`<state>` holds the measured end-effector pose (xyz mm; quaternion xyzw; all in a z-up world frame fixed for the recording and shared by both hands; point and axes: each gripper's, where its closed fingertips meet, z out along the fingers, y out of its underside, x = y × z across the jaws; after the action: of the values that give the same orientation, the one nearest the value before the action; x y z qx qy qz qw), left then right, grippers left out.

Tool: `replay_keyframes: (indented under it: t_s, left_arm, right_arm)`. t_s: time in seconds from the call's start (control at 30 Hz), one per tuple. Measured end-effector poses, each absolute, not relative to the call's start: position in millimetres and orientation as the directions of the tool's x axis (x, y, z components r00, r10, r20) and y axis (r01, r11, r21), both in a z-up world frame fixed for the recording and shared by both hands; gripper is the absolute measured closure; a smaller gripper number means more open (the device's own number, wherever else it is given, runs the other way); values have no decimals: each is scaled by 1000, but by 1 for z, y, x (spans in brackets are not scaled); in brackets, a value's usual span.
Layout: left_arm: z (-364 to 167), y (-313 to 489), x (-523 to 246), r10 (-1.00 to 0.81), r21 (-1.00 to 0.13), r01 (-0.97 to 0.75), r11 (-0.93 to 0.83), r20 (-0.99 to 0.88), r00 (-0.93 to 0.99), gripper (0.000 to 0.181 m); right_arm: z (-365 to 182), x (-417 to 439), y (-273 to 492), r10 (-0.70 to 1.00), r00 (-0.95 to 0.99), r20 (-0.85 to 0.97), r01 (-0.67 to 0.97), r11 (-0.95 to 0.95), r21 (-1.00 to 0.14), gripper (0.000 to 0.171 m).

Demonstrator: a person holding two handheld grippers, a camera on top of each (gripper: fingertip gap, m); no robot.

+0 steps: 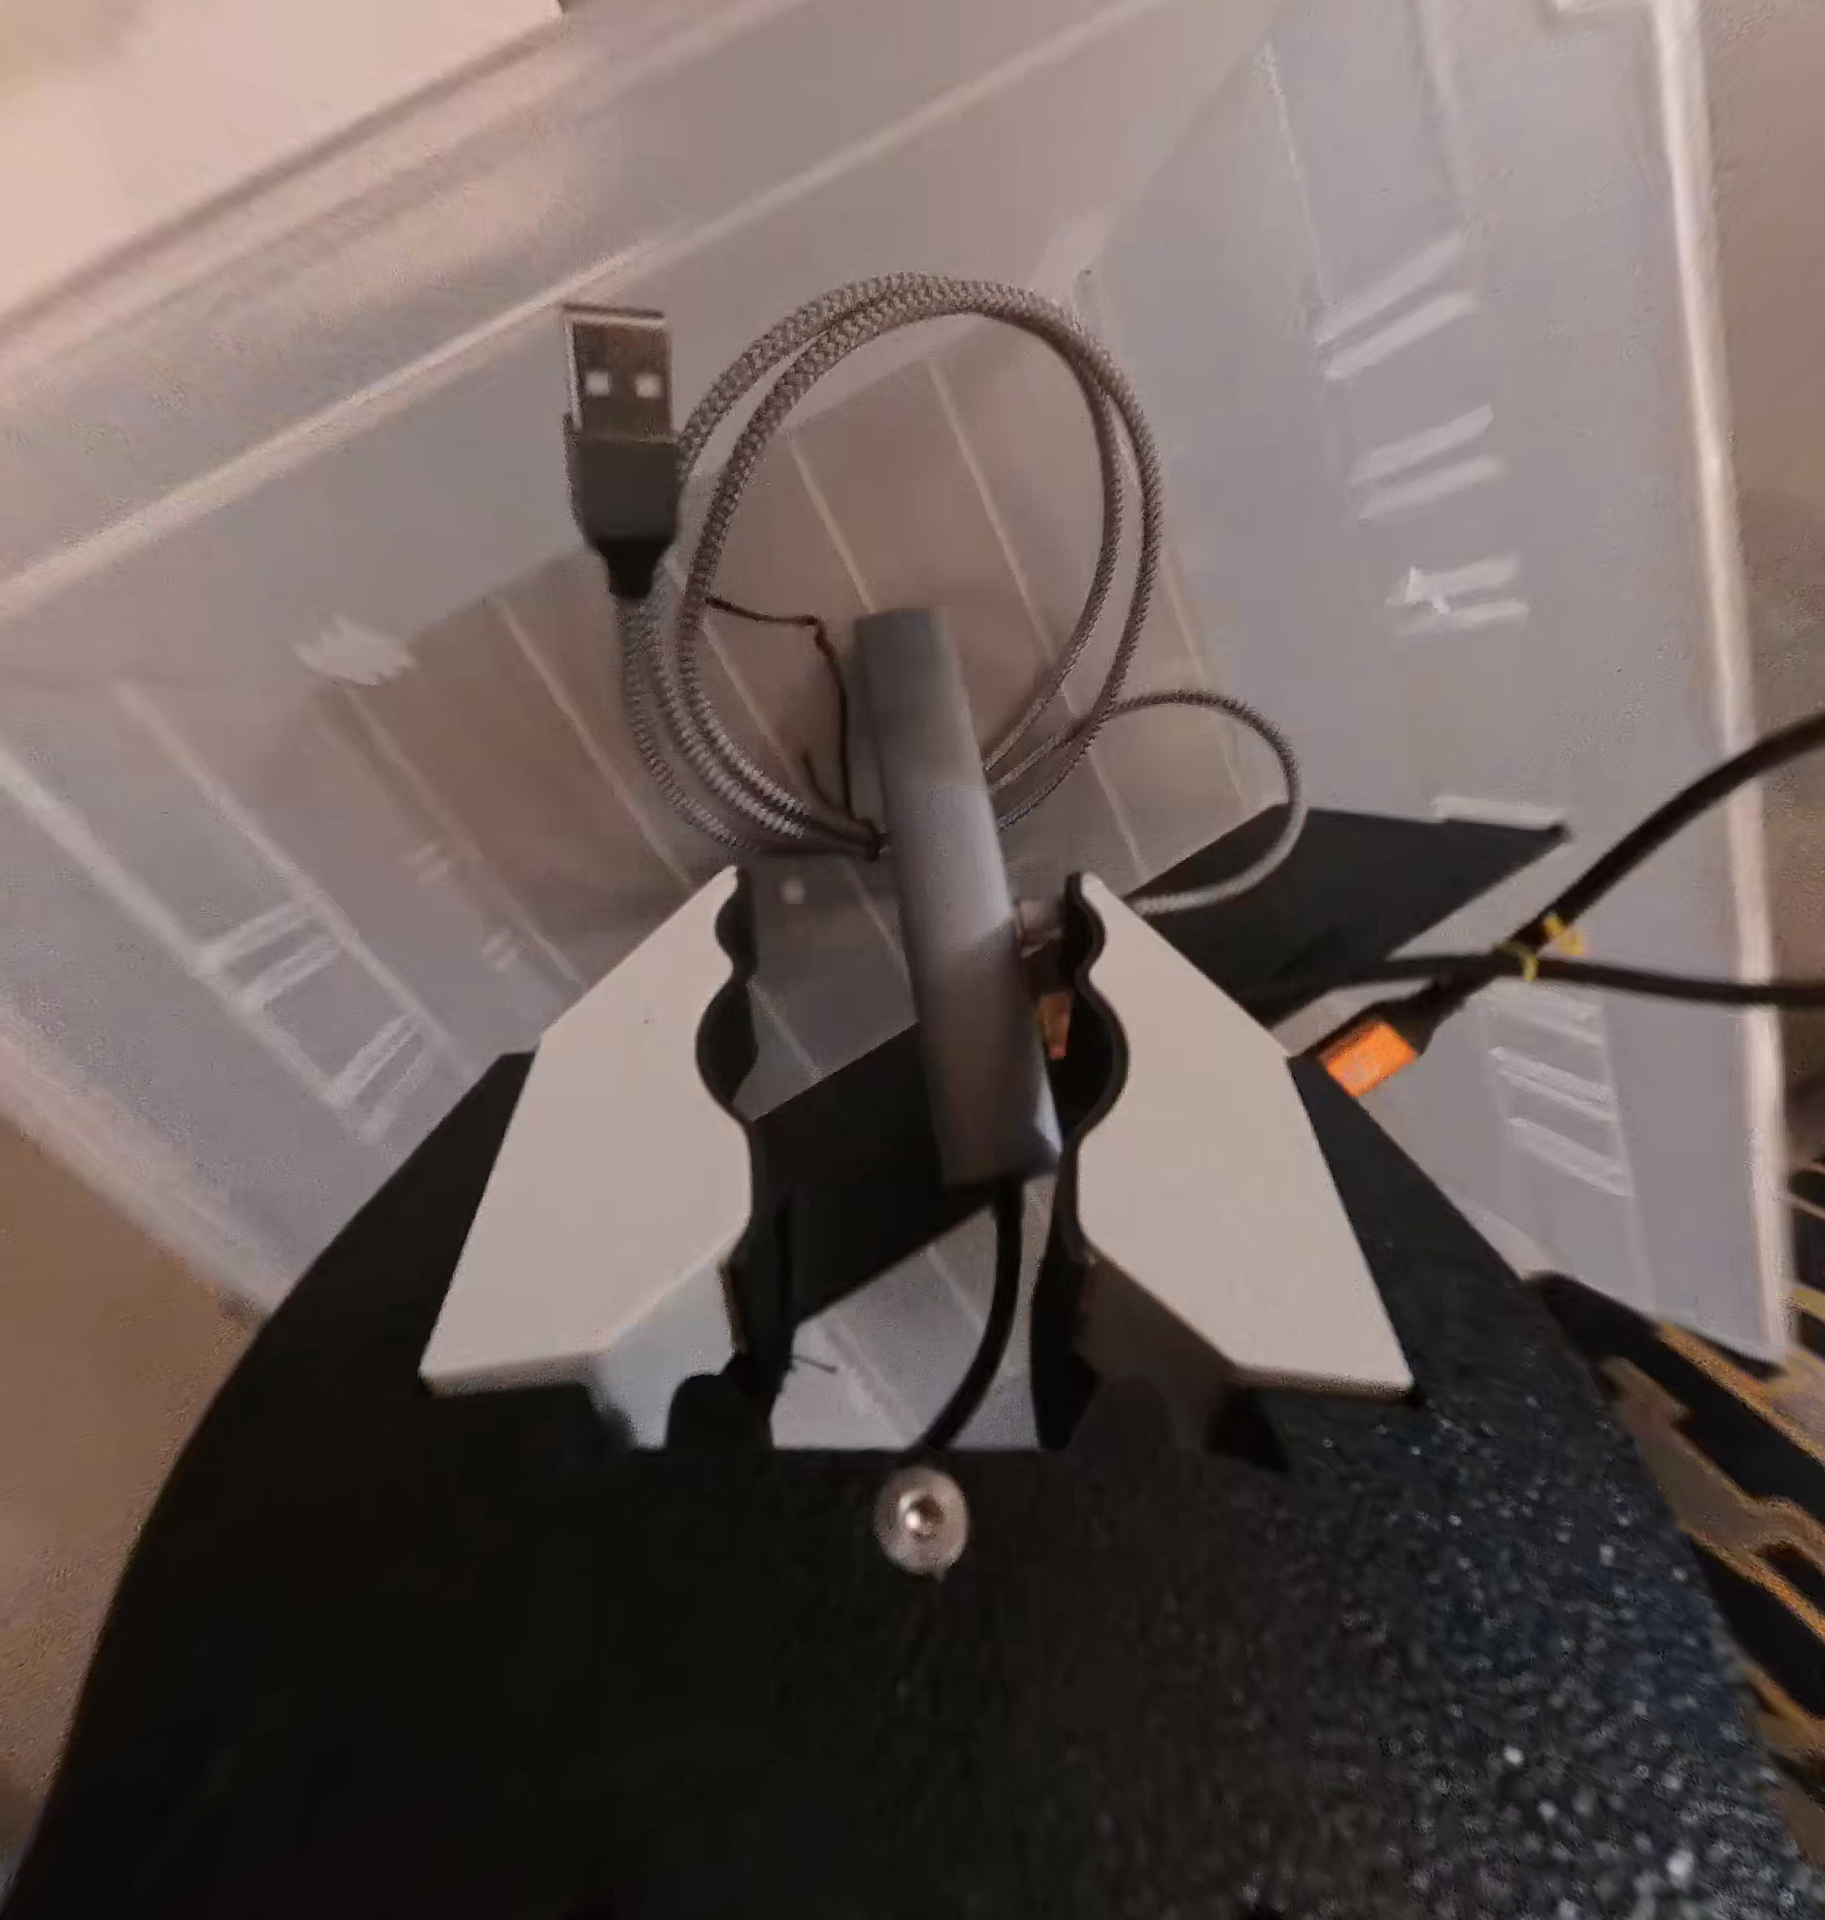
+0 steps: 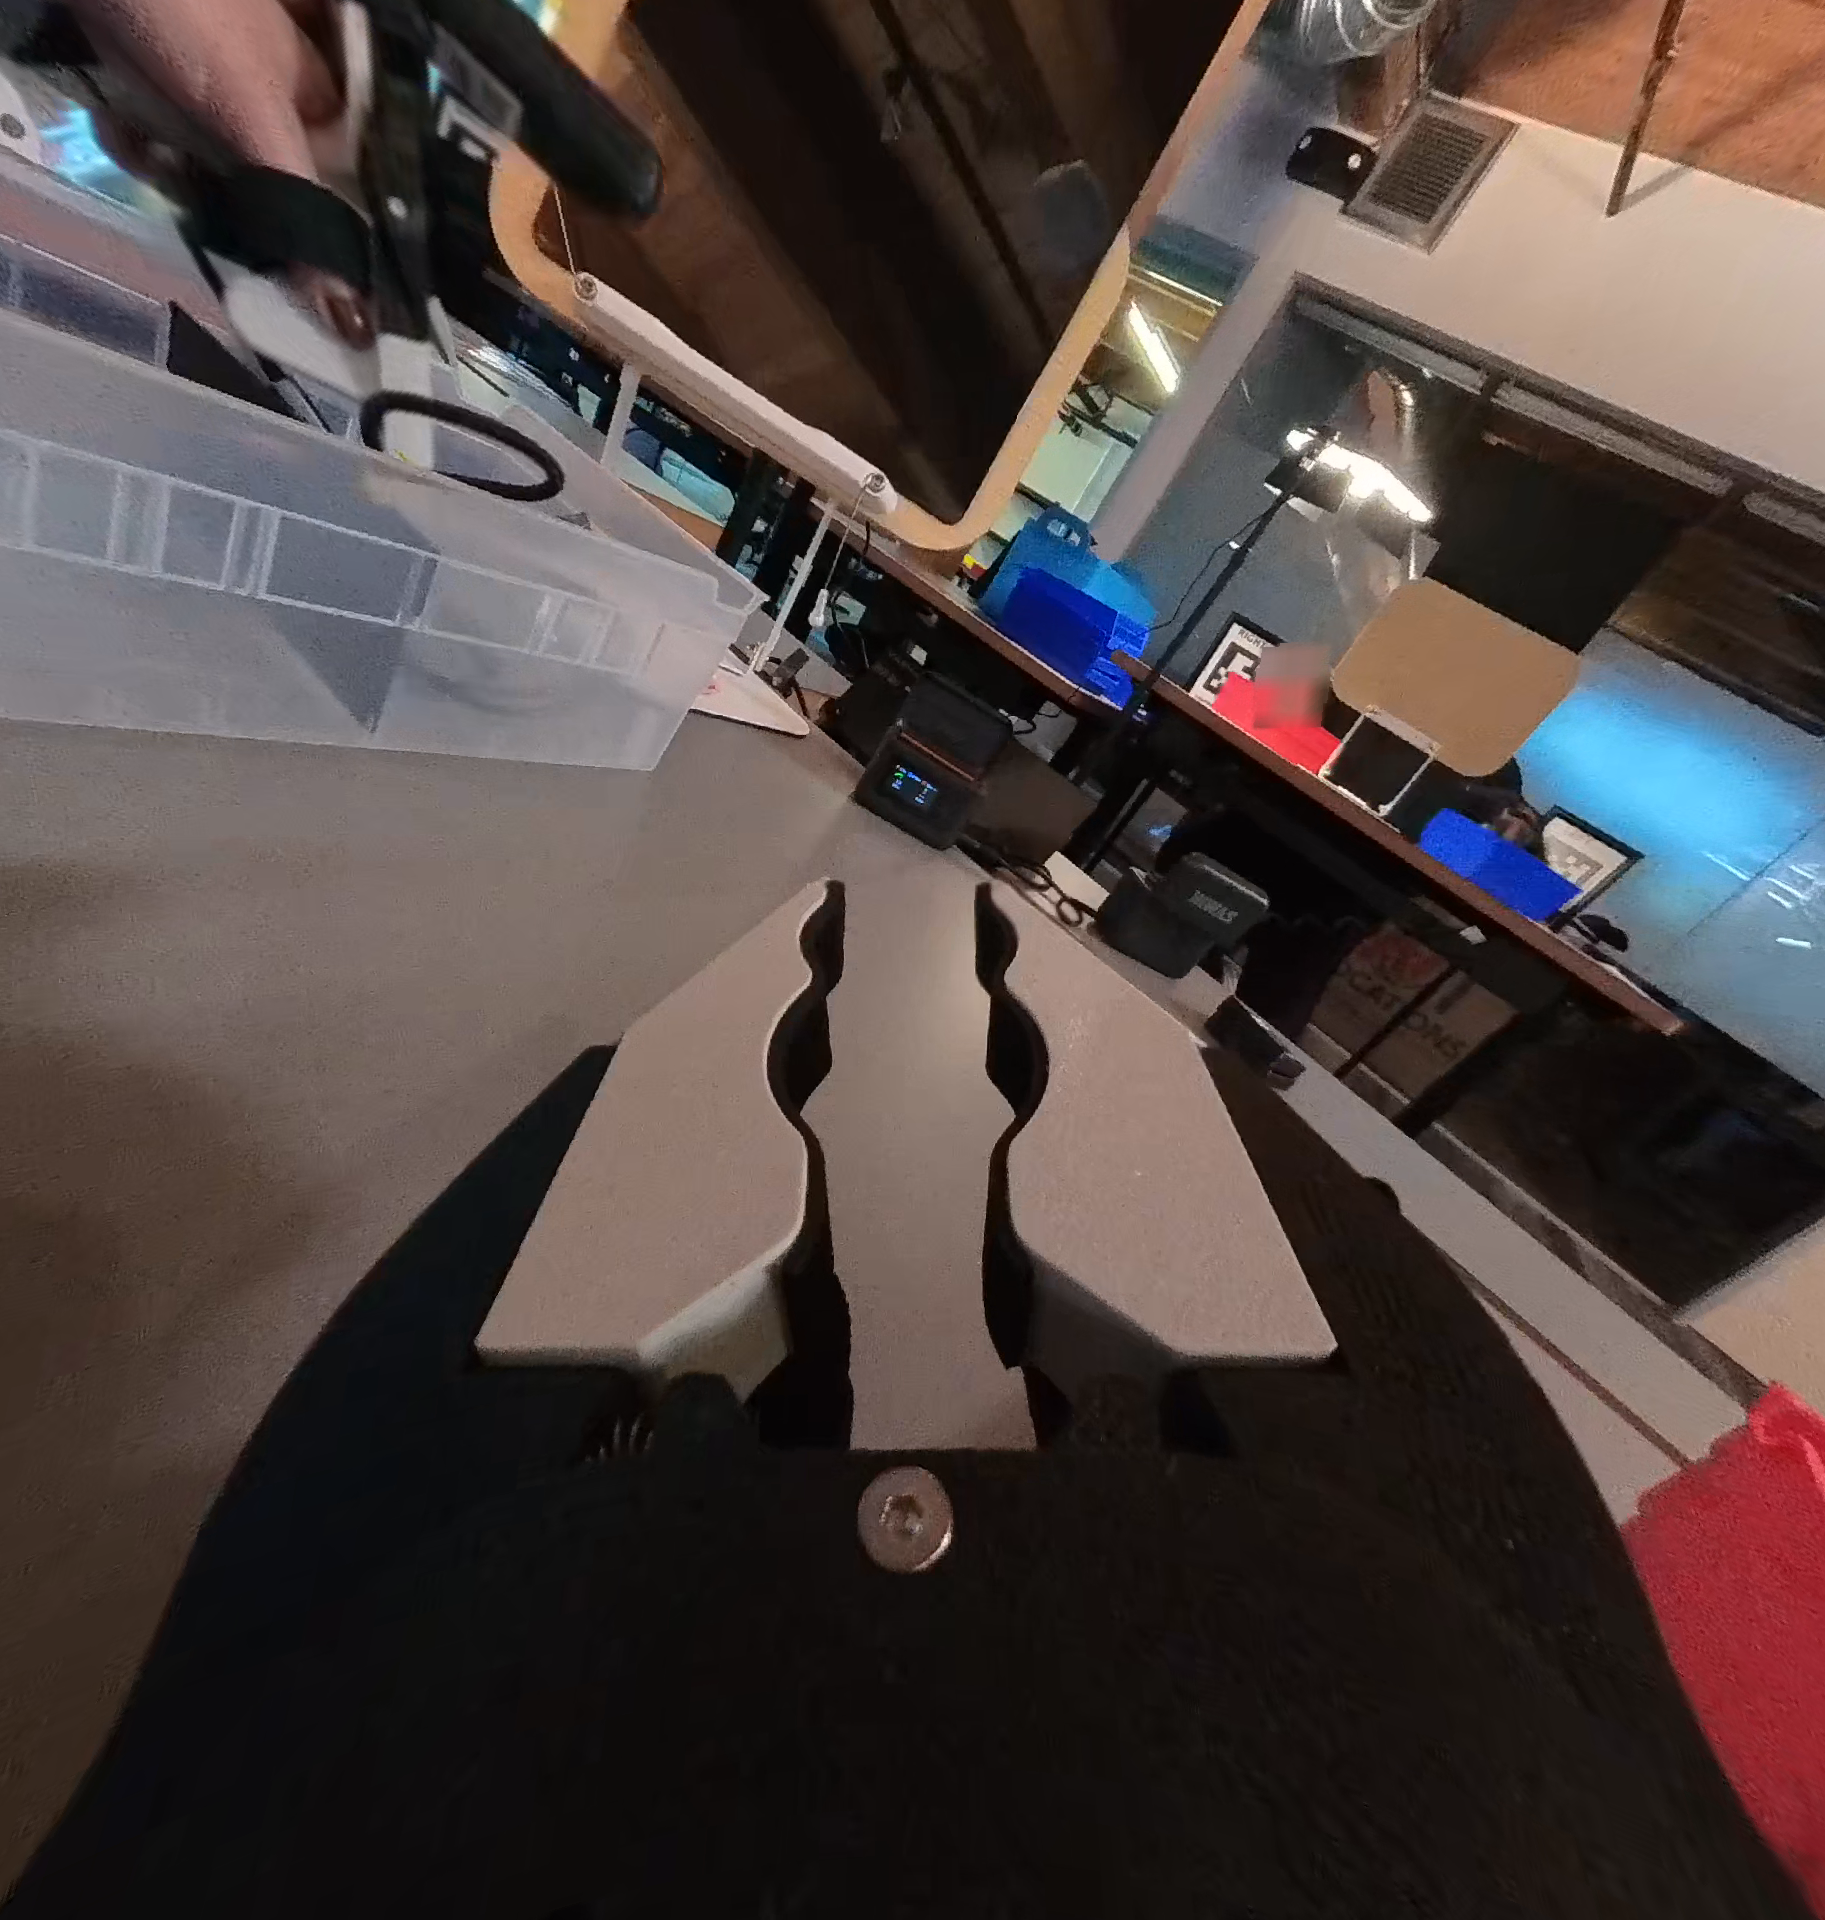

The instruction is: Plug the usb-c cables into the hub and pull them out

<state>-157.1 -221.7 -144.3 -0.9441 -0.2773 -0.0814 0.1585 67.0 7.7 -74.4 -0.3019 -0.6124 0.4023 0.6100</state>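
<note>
While left gripper [image 1: 913, 1039] clamps slim grey metal hub [image 1: 949, 914] upright above translucent plastic bin [image 1: 368, 582], grey braided cable [image 1: 991, 436] dangles looped from hub, connector free at far left. Right gripper [image 2: 908, 1039] part open, empty, over grey table [image 2: 264, 987]. Hub judged light, rigid, slippery: grip flat sides. Cable limp: take by stiff plug shell.

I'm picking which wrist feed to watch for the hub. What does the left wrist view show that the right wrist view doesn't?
Only the left wrist view shows the grey hub held between the left gripper fingers, the braided grey cable looped behind it, and an orange-tipped black cable to the right.

Only the right wrist view shows the right gripper, open and empty above the grey table, with desks and blue bins far behind.

Both show the clear plastic bin.
</note>
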Motion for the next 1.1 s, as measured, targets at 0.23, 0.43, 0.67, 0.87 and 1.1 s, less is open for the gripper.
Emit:
replay_keyframes:
  t_s: [0.23,0.43,0.67,0.87,1.1]
  left_arm:
    - [-164,-215,-134,491,9,539,-842,425,760,158]
    - [-121,-220,-150,416,-190,455,-870,213,884,159]
    - [25,-204,-149,371,-612,246,-752,-85,925,160]
    - [160,-152,-99,302,-841,-156,-518,-351,887,160]
    - [251,-72,-38,211,-885,-408,-223,-452,867,160]
  right_arm:
    - [-78,68,3,819,-71,569,-115,560,-821,147]
    - [-72,71,3,820,-54,570,-135,559,-818,148]
    - [-56,78,6,829,0,560,-183,550,-815,149]
    - [-39,89,18,847,89,524,-232,529,-816,151]
    - [-22,101,34,866,187,465,-284,500,-818,152]
